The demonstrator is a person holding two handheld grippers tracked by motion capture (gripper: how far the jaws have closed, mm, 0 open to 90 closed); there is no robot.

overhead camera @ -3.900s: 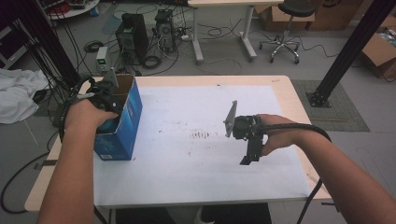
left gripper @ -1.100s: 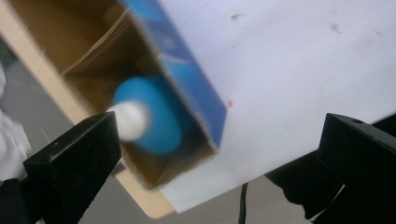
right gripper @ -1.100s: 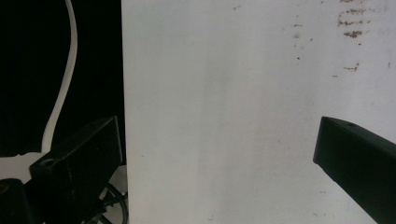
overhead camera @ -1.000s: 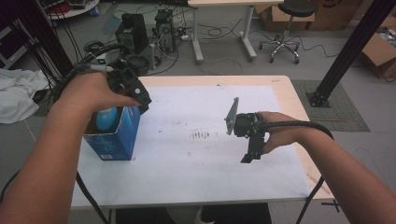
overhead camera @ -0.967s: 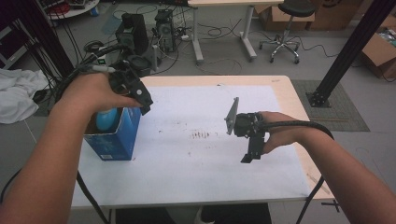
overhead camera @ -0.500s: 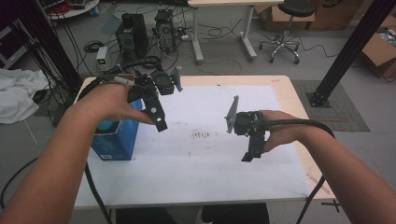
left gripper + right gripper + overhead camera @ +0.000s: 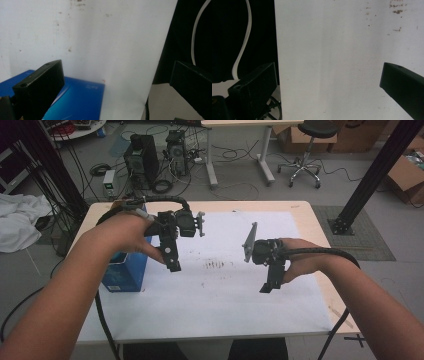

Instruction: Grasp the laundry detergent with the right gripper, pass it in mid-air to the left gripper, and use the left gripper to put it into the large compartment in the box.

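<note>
Left gripper (image 7: 172, 265) hangs above the white sheet (image 7: 215, 290), jaws wide apart and holding nothing, just beside the blue box (image 7: 124, 270) standing at the sheet's left edge. Right gripper (image 7: 266, 287) hovers over the sheet's right part, jaws likewise wide and empty, well apart from the box.

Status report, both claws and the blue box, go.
Left claw open, empty, above the white sheet beside the blue box. Right claw open, empty, over the sheet. Nothing between them but small dark marks.
</note>
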